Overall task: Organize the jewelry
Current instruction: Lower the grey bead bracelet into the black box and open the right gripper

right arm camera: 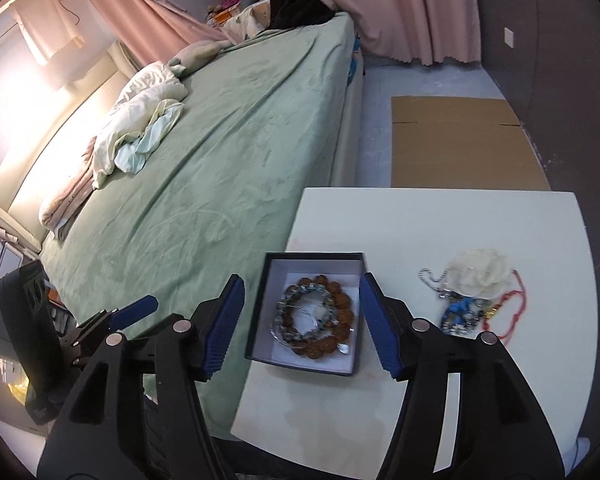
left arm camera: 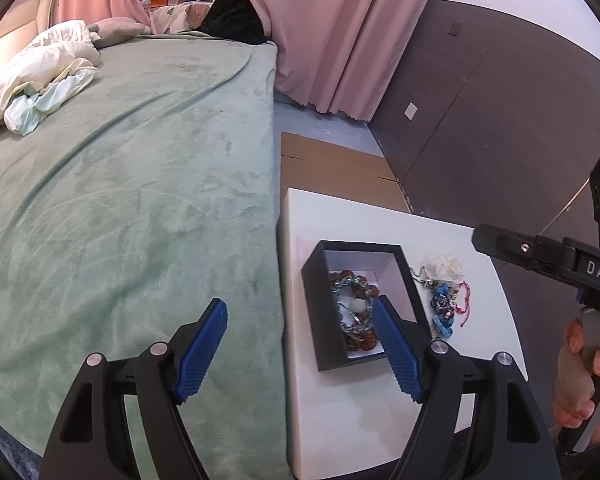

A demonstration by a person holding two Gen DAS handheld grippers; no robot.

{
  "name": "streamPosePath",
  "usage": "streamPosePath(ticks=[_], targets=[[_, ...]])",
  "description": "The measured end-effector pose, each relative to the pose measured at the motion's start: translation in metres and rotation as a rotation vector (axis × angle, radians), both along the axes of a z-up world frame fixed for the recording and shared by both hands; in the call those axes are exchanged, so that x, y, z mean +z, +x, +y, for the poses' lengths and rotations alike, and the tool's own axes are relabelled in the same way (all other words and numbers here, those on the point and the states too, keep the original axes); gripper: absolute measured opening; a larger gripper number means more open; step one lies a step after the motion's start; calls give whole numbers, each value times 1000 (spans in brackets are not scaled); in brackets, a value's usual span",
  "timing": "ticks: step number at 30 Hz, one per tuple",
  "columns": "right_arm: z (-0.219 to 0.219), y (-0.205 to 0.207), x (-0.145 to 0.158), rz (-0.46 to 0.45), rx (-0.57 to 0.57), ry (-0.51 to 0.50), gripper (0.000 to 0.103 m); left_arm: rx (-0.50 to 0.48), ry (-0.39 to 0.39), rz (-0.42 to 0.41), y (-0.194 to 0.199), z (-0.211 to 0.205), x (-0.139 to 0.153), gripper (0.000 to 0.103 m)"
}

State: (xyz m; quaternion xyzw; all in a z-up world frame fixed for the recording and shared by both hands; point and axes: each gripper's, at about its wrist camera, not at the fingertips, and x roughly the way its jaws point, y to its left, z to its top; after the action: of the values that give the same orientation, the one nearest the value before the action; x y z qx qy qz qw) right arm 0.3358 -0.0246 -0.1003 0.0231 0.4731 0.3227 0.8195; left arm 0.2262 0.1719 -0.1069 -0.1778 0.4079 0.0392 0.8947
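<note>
Bedroom, green bed (right arm camera: 220,140) beside white desk (right arm camera: 480,220). Black box (right arm camera: 260,320) at desk's bed-side edge, beaded bracelets (right arm camera: 320,320) coiled inside. Loose jewelry pile (right arm camera: 472,300) mid-desk: light, limp, tangle-prone, cream flower fragile. We judge cord or chain best pinch point. Left gripper (left arm camera: 300,348) jaws spread, empty. Right gripper (right arm camera: 300,324) jaws spread, empty, above box.

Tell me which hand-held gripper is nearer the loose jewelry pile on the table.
Right. The right hand-held gripper hangs open over the box, with the pile just beyond its right finger. The left hand-held gripper straddles the bed edge, box between it and the pile.
</note>
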Motion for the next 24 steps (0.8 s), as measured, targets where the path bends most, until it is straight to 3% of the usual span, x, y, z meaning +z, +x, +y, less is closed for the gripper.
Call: streamPosePath(ticks=[10, 13, 24], targets=[[-63, 3, -4, 10, -102, 27, 60, -65, 6, -3, 17, -34, 1, 73], [-87, 6, -8, 21, -151, 39, 66, -89, 11, -5, 23, -47, 1, 74], [-147, 15, -24, 62, -251, 68, 72, -190, 29, 0, 51, -100, -1, 74]])
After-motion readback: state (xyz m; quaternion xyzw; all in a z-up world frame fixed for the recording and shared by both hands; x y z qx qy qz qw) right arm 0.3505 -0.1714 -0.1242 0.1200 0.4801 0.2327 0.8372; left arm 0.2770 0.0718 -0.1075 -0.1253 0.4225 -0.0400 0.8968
